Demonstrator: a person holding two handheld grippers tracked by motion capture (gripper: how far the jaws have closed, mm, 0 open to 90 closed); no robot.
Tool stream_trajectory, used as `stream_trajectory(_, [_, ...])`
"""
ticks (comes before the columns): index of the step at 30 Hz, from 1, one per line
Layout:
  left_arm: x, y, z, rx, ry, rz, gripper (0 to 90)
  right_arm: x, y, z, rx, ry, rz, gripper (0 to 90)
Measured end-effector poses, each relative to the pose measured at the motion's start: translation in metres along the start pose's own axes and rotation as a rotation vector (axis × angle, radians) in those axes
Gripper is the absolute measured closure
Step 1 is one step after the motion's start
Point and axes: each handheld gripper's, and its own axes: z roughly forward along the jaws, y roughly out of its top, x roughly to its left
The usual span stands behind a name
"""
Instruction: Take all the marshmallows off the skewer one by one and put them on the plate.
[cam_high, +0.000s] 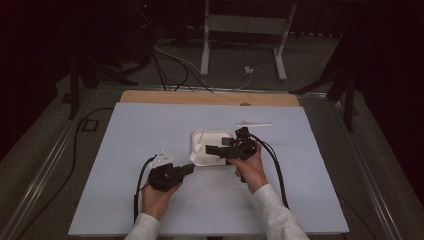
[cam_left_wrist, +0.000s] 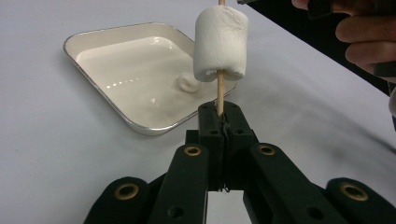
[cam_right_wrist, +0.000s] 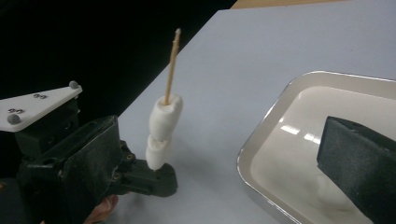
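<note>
High view is showing a person seated at a table (cam_high: 125, 200) covered in pale cloth, holding a gripper in each hand. The left gripper (cam_left_wrist: 219, 114) is clamping its jaws tight on the lower end of a thin wooden skewer (cam_right_wrist: 171, 65), keeping it upright so its pointed tip is facing up and free. Marshmallows (cam_right_wrist: 161, 128) are sitting threaded on the skewer just above the jaws, two as seen from the right gripper view. The right gripper (cam_high: 210, 149) is hovering over a shallow white tray (cam_left_wrist: 93, 39) just beside the skewer, its jaws standing wide apart with nothing between them. One more marshmallow (cam_left_wrist: 189, 83) is lying in the tray near its corner, seemingly waiting as the next piece to pick up and thread on.
</note>
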Motion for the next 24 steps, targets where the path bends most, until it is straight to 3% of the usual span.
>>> stream_trajectory(8, [-0.002,0.000,0.001,0.000,-0.004,0.006,90.0,0.005,-0.002,0.006,0.014,0.026,0.002,0.0])
stream_trajectory(14, [-0.004,0.001,0.002,0.002,-0.007,0.013,90.0,0.007,-0.002,0.010,0.020,0.048,0.022,7.8])
stream_trajectory(24, [-0.007,0.001,0.004,0.001,-0.015,0.018,90.0,0.010,-0.006,0.022,0.064,0.123,0.042,44.2])
